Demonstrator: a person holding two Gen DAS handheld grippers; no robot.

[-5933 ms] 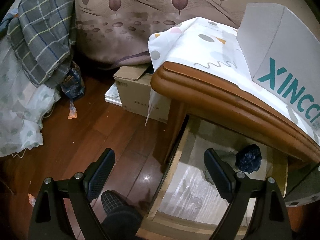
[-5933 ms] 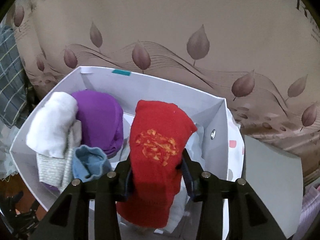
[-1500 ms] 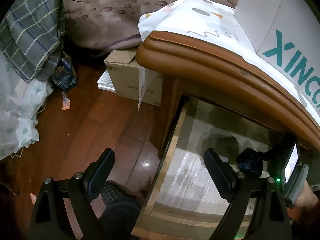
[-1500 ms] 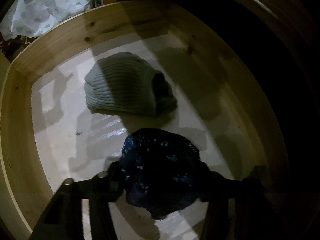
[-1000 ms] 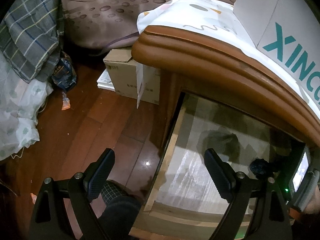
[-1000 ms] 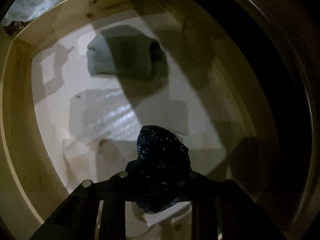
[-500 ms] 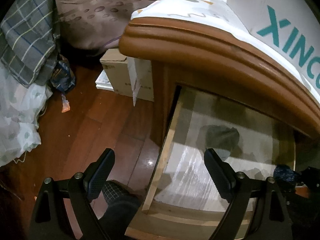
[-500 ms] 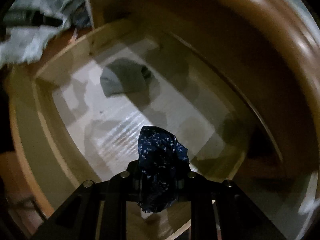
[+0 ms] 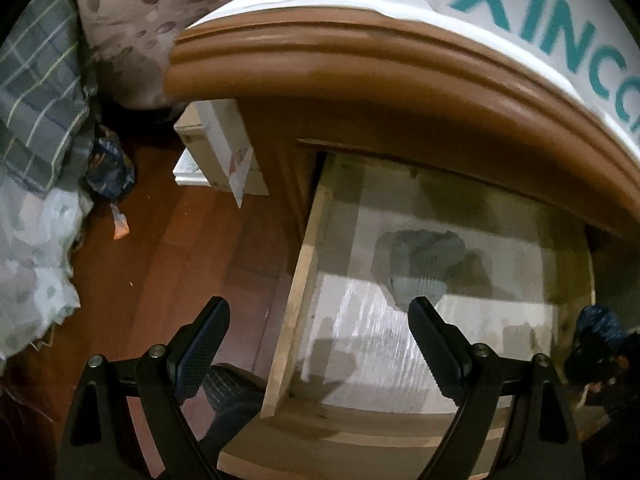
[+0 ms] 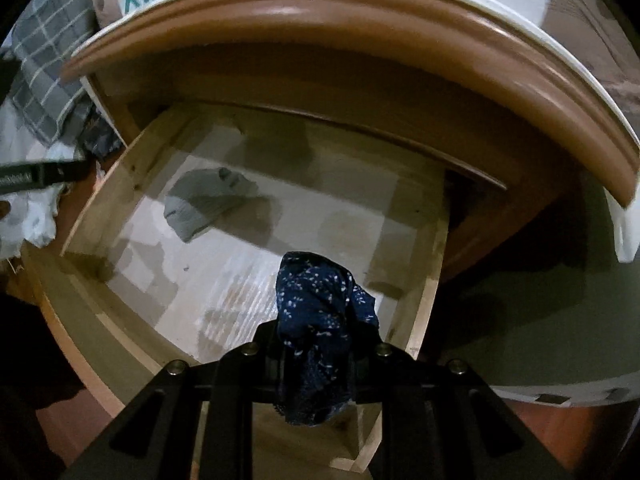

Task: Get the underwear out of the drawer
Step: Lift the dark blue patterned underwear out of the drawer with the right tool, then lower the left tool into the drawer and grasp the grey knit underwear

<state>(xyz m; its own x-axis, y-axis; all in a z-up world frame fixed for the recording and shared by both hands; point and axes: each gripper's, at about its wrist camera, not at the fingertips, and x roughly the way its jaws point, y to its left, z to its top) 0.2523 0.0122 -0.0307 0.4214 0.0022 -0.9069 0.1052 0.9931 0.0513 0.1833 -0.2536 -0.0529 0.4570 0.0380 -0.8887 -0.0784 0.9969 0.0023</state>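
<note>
Right tongs (image 10: 316,344) clamped on dark blue underwear (image 10: 320,320) above the drawer (image 10: 424,304); left tongs (image 9: 320,344) wide open, empty.

Two black two-finger tools (image 9: 316,336) (image 10: 316,344), one open pale-wood drawer (image 10: 100,200), two bundles of underwear, one navy white-speckled (image 10: 320,312) and one grey ribbed (image 10: 208,204), one white teal-lettered box (image 9: 560,40) and one cardboard carton (image 9: 224,152) are counted.
</note>
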